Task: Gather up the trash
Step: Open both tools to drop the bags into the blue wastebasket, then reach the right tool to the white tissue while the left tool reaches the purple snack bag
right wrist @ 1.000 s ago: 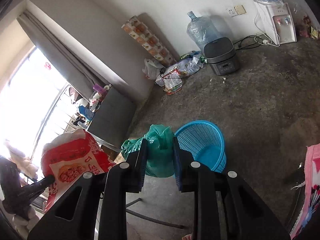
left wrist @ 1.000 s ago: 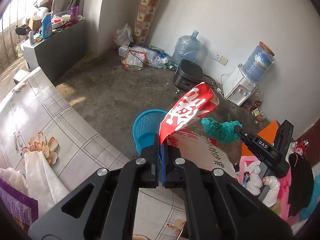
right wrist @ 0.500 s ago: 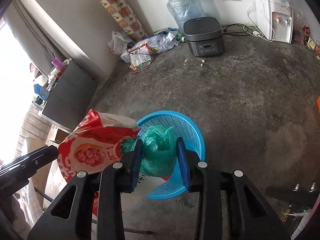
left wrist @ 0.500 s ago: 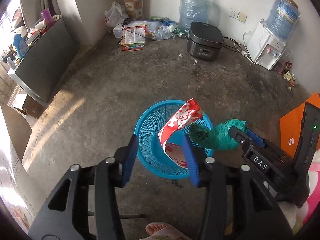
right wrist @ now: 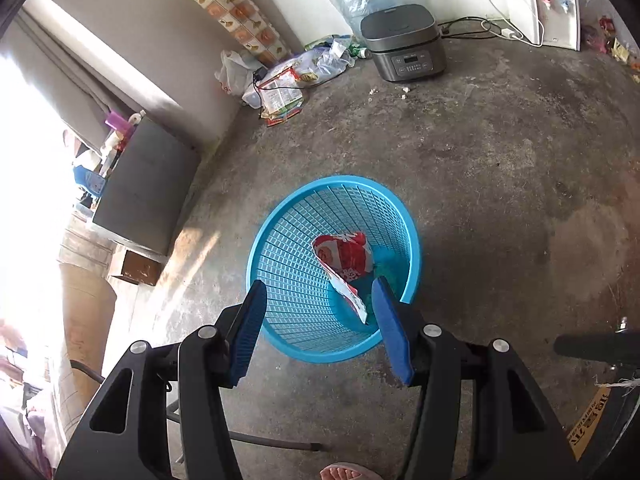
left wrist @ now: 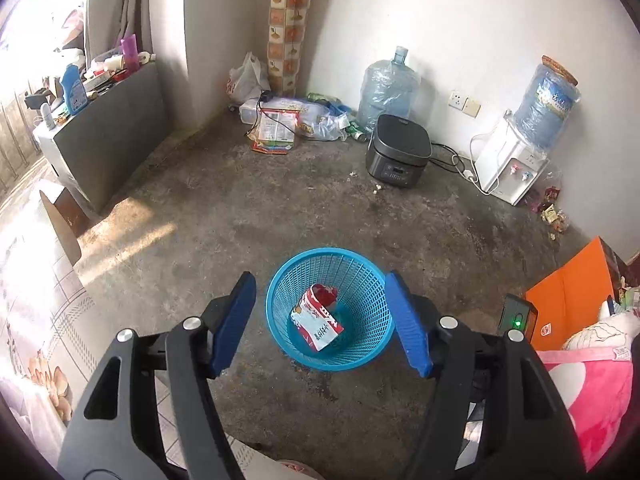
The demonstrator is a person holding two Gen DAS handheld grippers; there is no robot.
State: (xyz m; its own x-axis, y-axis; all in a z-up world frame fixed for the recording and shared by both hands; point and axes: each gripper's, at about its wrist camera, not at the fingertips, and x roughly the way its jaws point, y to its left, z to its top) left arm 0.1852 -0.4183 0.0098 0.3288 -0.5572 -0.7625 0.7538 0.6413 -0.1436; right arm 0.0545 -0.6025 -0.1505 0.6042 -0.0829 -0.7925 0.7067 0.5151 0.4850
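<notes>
At the very bottom of both wrist views a toe or sandal tip point(right wrist: 346, 472) pokes in, cut off by the frame edge, so little more of the person can be made out. Just above it, the left gripper point(left wrist: 320, 320) hangs over the floor with its blue pads spread and its jaws opening; nothing is pinched between them, only the basket seen through the gap. The right gripper point(right wrist: 320, 326) is likewise released, jaws opening, its pads straddling the near rim of the blue basket point(right wrist: 280, 240) without pressing on it.

The blue basket point(left wrist: 360, 276) stands upright on the bare concrete floor point(left wrist: 280, 208). Inside it lies the red-and-white snack wrapper point(left wrist: 318, 316), crumpled and tilted against the mesh wall. In the right wrist view the red-and-white snack wrapper point(right wrist: 346, 258) partly covers a green bag point(right wrist: 384, 268), of which only a dim sliver shows beside the right pad; in the left view that bag is hard to tell from the basket's bottom.

To the right, a pink blanket point(left wrist: 580, 384) and an orange board point(left wrist: 572, 296) are clipped by the lens edge. Farther back sit a dark rice cooker point(left wrist: 398, 152), a heap of plastic bags and packets point(left wrist: 288, 120), a water jug point(left wrist: 386, 88) and a water dispenser point(left wrist: 516, 160) against the wall. The window side at the left is blown out by sunlight.
</notes>
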